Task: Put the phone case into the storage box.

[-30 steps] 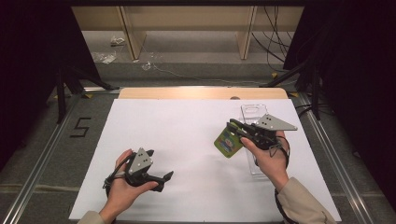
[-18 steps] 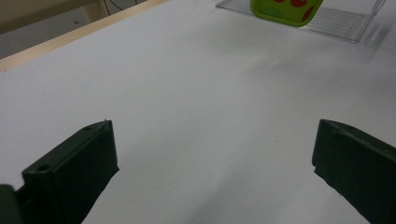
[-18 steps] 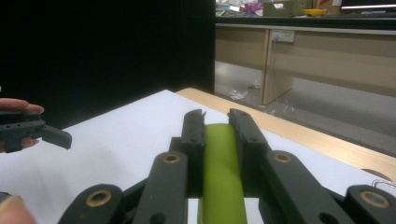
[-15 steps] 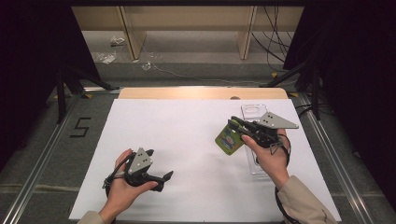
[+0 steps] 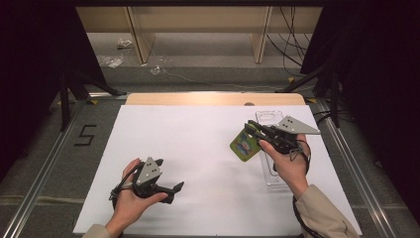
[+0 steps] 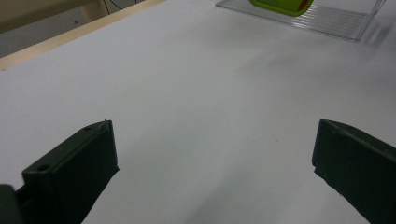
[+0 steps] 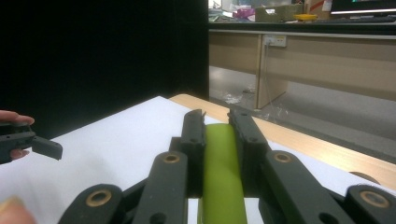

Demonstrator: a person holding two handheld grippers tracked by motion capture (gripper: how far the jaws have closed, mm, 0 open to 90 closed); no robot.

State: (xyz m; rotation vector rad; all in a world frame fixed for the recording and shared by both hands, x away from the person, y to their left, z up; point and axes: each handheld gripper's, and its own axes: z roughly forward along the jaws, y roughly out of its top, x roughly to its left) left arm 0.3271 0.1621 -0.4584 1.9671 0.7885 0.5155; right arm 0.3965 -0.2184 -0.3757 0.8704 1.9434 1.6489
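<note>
Hands enter from the near edge of a white table (image 5: 198, 148), each holding a black two-jaw gripper. Nearest, the left gripper (image 5: 168, 191) rests low over the sheet at the person's left, its jaws spread wide with nothing between them; its own view looks across bare white surface.

Farther in and to the right, the right gripper (image 5: 253, 130) is raised above the table with its jaws pinching a small green packet (image 5: 244, 145). From above, the packet is a flat rounded rectangle with a colourful printed label, hanging tilted to the left of the hand. In the right gripper view its lime-green edge (image 7: 223, 172) runs straight up between the two jaws, clamped from both sides.

Judging by its look, the packet is light and fairly stiff, with a smooth face that could slip. The grip across its thin sides near one end looks sensible, as it leaves the label face clear.

Just beneath and beyond the right hand lies a clear plastic tray (image 5: 270, 148), long and narrow, flat on the sheet.

Past the white sheet a strip of pale wooden tabletop (image 5: 213, 98) shows at the far edge. Beyond lie a grey floor with loose cables and scraps, wooden furniture legs, and black curtains on both sides.
</note>
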